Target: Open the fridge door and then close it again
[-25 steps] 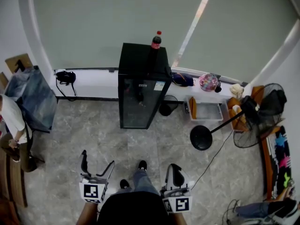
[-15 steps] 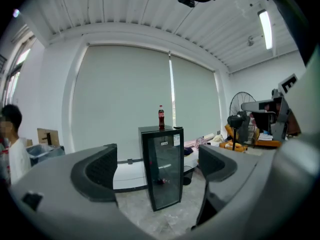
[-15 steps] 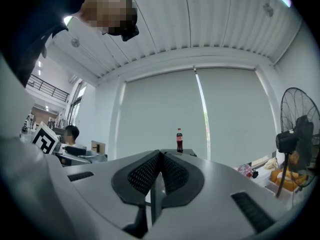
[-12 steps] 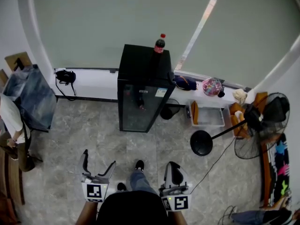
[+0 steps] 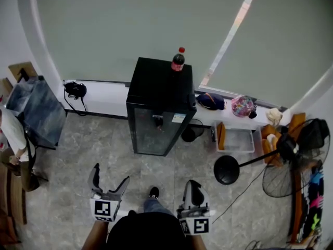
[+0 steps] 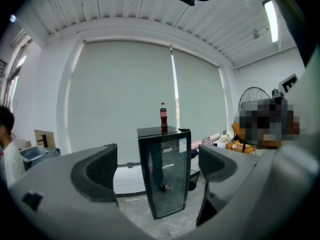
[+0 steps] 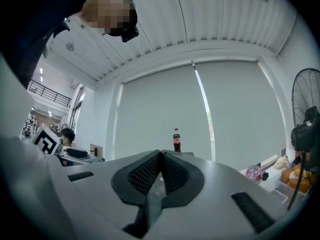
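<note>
A small black fridge with a glass door stands against the far wall, its door shut. A cola bottle with a red cap stands on its top. In the left gripper view the fridge shows between the spread jaws, some way off. My left gripper is open and holds nothing, low in the head view. My right gripper is shut on nothing; its closed jaws hide most of the fridge in the right gripper view, with only the bottle showing above them.
A low white ledge runs along the wall with a black bag, a pink ball and a white tray. A standing fan is at right. A person and a chair stand at left.
The view has moved closer to the fridge, which now sits lower in the head view. Both grippers keep their states and places.
</note>
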`<state>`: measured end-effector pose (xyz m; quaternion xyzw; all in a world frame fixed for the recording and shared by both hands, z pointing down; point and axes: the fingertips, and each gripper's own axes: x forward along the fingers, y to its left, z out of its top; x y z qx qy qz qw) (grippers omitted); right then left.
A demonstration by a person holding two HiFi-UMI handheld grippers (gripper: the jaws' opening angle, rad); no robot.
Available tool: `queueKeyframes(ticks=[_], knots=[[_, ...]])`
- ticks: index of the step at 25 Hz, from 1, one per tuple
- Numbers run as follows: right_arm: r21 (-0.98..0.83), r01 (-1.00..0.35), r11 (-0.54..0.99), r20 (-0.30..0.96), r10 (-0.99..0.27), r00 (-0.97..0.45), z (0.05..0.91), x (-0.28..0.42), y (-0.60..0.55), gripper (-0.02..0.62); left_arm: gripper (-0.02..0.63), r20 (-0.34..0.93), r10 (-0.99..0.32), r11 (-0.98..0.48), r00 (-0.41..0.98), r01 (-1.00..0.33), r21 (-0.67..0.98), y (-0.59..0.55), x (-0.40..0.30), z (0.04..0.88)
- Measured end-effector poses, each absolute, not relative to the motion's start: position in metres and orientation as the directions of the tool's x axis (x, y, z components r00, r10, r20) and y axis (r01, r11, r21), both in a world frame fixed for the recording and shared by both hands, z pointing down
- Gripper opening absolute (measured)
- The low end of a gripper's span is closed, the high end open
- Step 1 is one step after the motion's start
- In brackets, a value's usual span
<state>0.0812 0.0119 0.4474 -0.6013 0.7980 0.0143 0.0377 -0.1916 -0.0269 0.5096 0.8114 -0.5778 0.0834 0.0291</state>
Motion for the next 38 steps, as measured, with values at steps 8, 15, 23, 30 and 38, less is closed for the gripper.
queueKeyframes(ticks=[8,15,23,30,38], knots=[[-0.046,-0.945,0.323,-0.089,-0.944,-0.318,0.441,0.11,-0.049,0.008,0.491,0.195,-0.936,-0.311,0.292,-0.948,-0.072,-0.083,-0.157,0.516],[-0.043,-0.924,0.38,-0.103,-0.922,-0.374,0.44,0.117,-0.087,0.009,0.491,0.201,-0.946,-0.273,0.256,-0.96,-0.063,-0.12,-0.144,0.516],[-0.058,-0.907,0.416,-0.074,-0.908,-0.412,0.443,0.115,-0.112,0.009,0.491,0.221,-0.949,-0.242,0.226,-0.969,-0.046,-0.154,-0.146,0.522],[-0.029,-0.926,0.376,-0.053,-0.926,-0.374,0.443,0.114,-0.122,0.008,0.491,0.264,-0.931,-0.271,0.252,-0.962,-0.038,-0.177,-0.159,0.548],[-0.026,-0.949,0.314,-0.037,-0.949,-0.313,0.446,0.103,-0.129,0.008,0.489,0.32,-0.896,-0.342,0.309,-0.939,-0.05,-0.208,-0.171,0.587]])
